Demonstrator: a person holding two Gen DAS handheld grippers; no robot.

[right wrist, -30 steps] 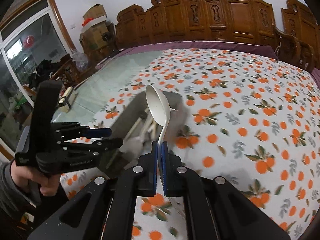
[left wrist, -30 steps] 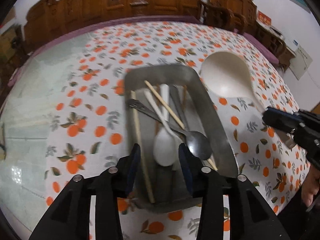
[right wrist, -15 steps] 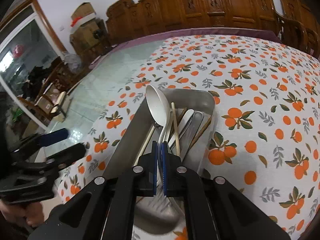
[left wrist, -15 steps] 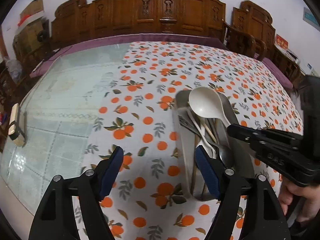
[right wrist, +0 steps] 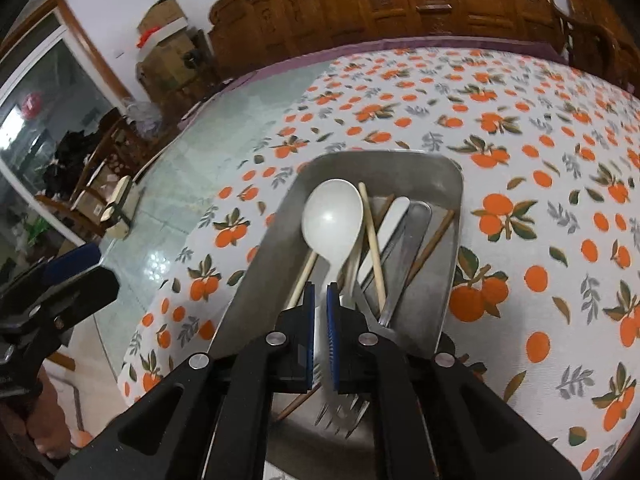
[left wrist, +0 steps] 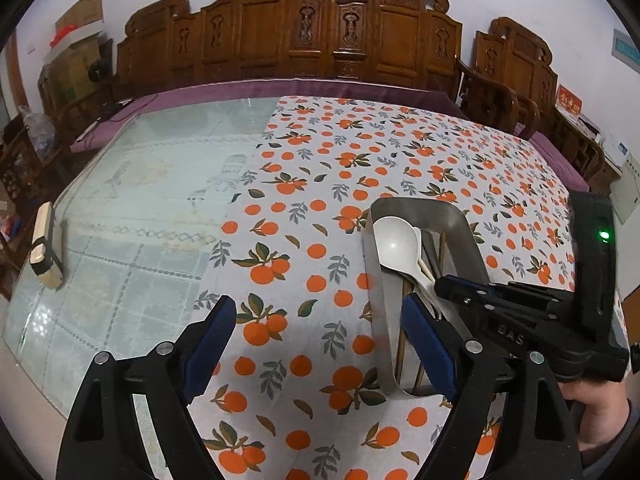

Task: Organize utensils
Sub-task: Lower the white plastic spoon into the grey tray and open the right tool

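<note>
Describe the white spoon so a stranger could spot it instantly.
On the orange-print tablecloth sits a metal tray of utensils. The white spoon lies at its left side, bowl toward the far end. It alone is white with a broad round bowl, among chopsticks and metal cutlery.
</note>
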